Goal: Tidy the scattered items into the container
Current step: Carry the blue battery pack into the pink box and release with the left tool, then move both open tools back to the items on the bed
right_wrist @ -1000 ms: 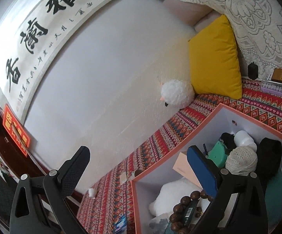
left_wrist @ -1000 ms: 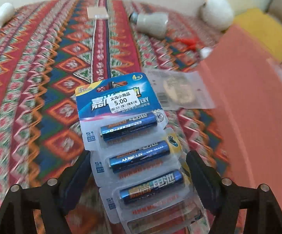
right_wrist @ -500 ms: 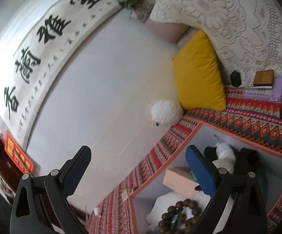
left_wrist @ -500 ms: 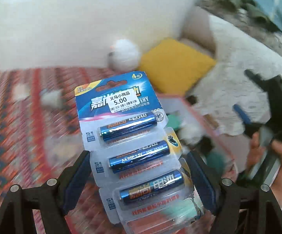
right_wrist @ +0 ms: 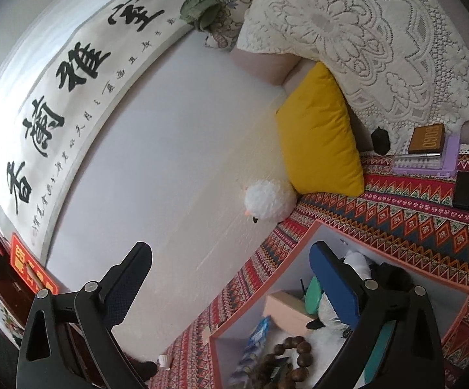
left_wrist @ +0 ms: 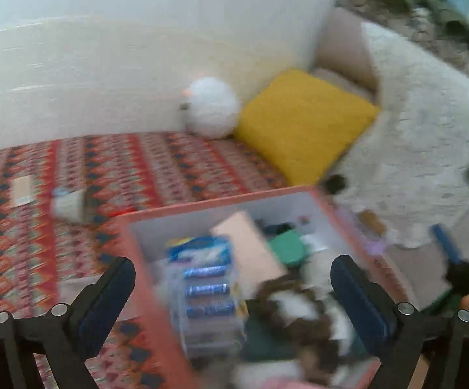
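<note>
Patterned bedspread (left_wrist: 111, 162) w/ box (left_wrist: 221, 199), yellow cushion (left_wrist: 302, 123), white plush (left_wrist: 210, 107)

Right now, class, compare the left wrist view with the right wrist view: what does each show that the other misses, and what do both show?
Only the left wrist view shows the loose items on the patterned cloth: a small card and a pale, blurred object. It also shows the open left tool.

Only the right wrist view shows the calligraphy scroll, the lace cover, the purple case and the open right tool.

Both show the box holding the battery pack, the yellow cushion and the white plush toy.
</note>
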Tool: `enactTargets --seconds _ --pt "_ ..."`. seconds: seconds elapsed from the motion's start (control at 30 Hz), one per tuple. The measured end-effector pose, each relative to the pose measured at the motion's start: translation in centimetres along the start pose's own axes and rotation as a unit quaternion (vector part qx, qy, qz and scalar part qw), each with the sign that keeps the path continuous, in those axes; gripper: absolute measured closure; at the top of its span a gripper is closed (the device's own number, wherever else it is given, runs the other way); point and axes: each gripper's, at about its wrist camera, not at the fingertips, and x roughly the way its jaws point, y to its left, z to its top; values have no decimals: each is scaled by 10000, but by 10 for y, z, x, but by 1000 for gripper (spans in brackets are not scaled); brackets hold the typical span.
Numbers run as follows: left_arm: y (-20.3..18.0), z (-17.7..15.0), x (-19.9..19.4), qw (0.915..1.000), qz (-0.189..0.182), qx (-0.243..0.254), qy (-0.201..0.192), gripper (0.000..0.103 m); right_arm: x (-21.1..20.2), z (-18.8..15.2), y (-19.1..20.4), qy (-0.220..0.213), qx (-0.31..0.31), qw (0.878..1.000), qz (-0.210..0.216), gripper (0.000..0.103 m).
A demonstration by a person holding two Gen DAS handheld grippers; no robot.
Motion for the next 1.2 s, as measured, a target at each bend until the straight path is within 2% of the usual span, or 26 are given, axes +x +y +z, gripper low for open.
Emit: enactTargets --seconds 0.1,0.17,0.27,0.4,0.57,0.73,0.9,0.93,1.0,1.1,1.17,1.2 --pt "11 -15 -6 9976 650 212 -100 3 7 -9 14 134 -124 9998 66 3" --pt "19 -25 -9 9951 929 328 -121 3 12 -18 28 236 -297 9992 93 3" --pt "35 -39 -13 9910 1251 458 -89 3 22 -35 51 437 -579 9972 163 3" --pt "64 -64 -11 9876 1416 683 65 3 40 -72 89 944 -1066 9890 389 3" --pt "109 -105 32 9791 1062 1593 690 3 62 -103 114 1314 -1333 9809 526 3" --pt "135 -100 95 9721 628 1837 1313 3 88 -125 120 1516 -1367 9776 507 3" --pt "131 -93 172 9497 369 2449 1919 3 108 -140 119 1684 -1568 9725 363 3" --pt "129 -91 182 9471 288 2507 1982 0 112 -141 118 1701 -1563 9723 341 3" --pt "129 -80 200 9500 52 2404 1993 0 120 -144 115 1736 -1564 9718 305 3" --pt "132 -72 212 9561 1 2138 2005 0 130 -151 117 1817 -1691 9680 368 3" --pt "137 -70 211 9629 -7 1843 1972 8 134 -154 117 1844 -1752 9663 385 6" --pt "144 -68 206 9682 -9 1589 1932 20 137 -158 117 1902 -1772 9649 380 11"
